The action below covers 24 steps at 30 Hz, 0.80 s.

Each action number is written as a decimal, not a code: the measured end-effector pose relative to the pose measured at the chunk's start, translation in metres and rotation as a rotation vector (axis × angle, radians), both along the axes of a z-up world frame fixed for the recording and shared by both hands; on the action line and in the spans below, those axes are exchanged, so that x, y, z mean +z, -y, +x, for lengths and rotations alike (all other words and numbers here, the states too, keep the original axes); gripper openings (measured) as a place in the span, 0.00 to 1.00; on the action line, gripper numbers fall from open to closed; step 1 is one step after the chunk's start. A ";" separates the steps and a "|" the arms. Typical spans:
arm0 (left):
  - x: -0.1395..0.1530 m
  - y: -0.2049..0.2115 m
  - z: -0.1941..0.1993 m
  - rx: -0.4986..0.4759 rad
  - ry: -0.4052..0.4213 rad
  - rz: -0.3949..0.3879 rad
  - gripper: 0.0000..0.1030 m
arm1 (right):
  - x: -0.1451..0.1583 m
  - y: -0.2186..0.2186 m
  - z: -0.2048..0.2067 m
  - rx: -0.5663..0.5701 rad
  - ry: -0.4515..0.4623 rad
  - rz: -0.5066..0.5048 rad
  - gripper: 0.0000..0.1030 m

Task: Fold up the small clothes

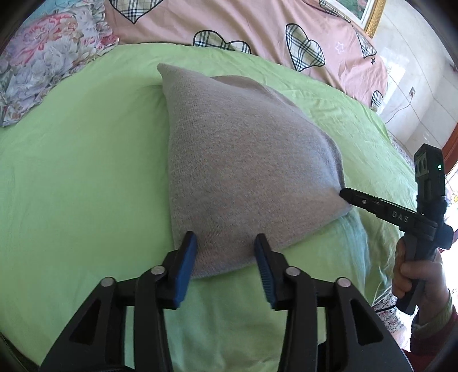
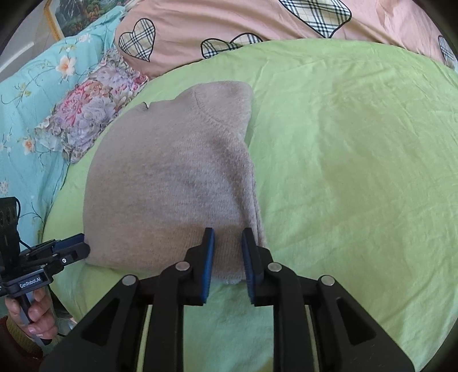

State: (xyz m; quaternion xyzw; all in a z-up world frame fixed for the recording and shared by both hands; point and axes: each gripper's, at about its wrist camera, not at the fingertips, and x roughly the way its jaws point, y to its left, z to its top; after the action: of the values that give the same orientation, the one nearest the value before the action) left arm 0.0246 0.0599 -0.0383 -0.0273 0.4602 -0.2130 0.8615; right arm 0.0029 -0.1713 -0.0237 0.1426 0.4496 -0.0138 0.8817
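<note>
A folded grey-beige knit sweater lies flat on the green bedsheet. My left gripper stands open over the sweater's near edge, with the cloth lying between its blue pads and neither pad pressing on it. My right gripper is open too, but narrower, and straddles the near right corner of the sweater. In the left wrist view the right gripper touches the sweater's right corner from the side. In the right wrist view the left gripper sits at the sweater's left corner.
A pink quilt with plaid hearts lies along the far side of the bed. A floral pillow and a teal floral sheet are at the left. A hand holds each gripper's handle.
</note>
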 end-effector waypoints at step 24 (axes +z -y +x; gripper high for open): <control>0.019 -0.019 -0.047 0.155 0.023 0.190 0.76 | 0.028 -0.047 -0.054 0.065 0.022 0.001 0.66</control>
State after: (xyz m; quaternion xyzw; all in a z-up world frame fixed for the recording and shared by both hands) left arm -0.0220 0.0789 -0.0198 0.0215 0.4650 -0.1017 0.8792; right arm -0.0513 -0.1248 0.0041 0.1286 0.4445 0.0167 0.8864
